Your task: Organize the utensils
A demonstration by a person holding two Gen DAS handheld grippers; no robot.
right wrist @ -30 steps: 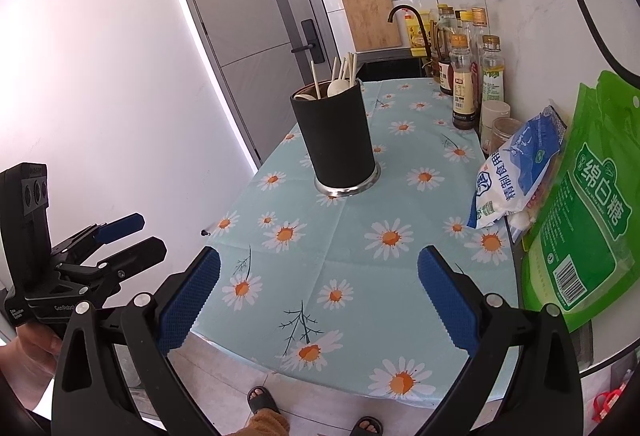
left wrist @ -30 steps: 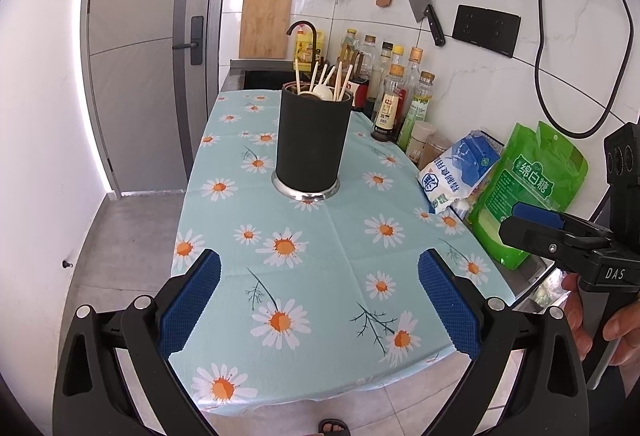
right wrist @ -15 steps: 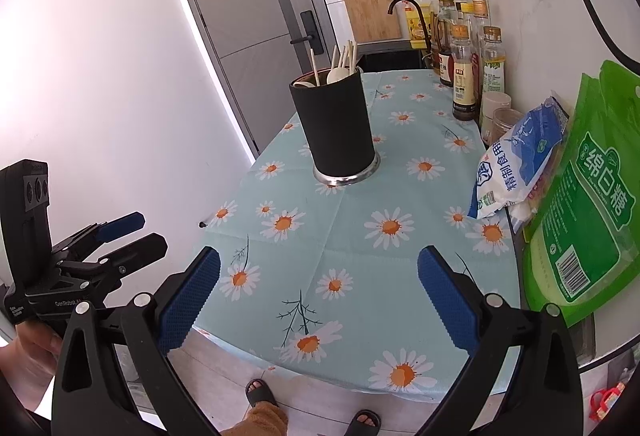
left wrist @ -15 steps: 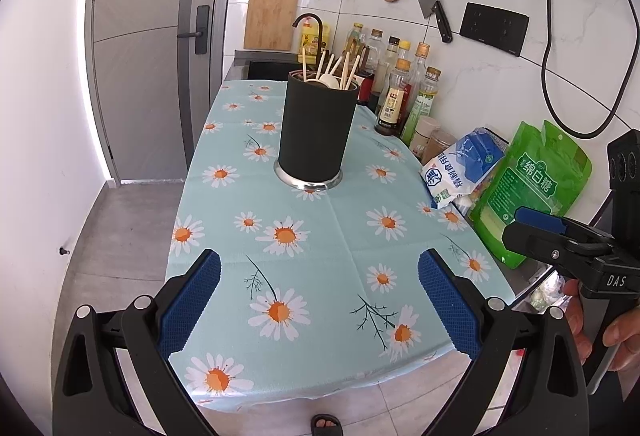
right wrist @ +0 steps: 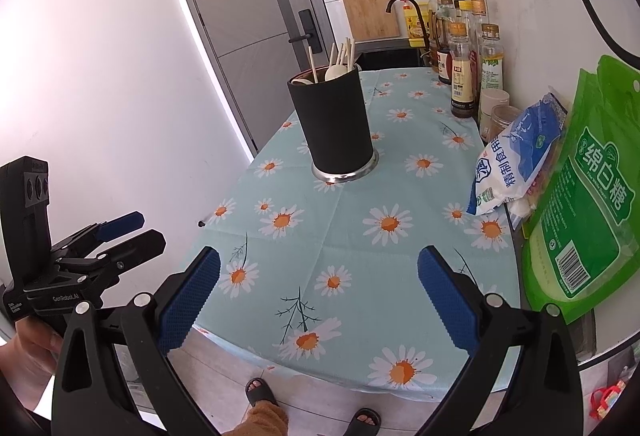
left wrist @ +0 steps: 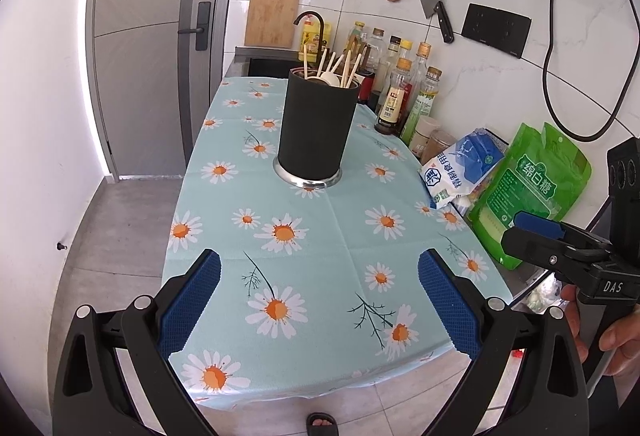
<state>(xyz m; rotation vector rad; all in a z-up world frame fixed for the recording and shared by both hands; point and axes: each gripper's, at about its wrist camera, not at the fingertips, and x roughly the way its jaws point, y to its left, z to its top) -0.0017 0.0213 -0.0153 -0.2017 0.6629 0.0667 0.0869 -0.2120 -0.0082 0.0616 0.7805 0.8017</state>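
Your two wrist views face along the daisy-print tablecloth (left wrist: 320, 220), from its near end, sharing the black cylindrical utensil holder (right wrist: 332, 124).

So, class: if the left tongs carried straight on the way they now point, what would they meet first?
Probably the black utensil holder. The open left tongs hover over the near edge of the flowered tablecloth, with only bare cloth between them and the holder, though a downward tilt could mean cloth first.

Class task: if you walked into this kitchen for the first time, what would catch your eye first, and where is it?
The tall black cylindrical holder full of pale chopsticks and spoons stands alone mid-table on the light blue daisy-print tablecloth. A bright green plastic bag leans against the white wall beside a blue and white bag.
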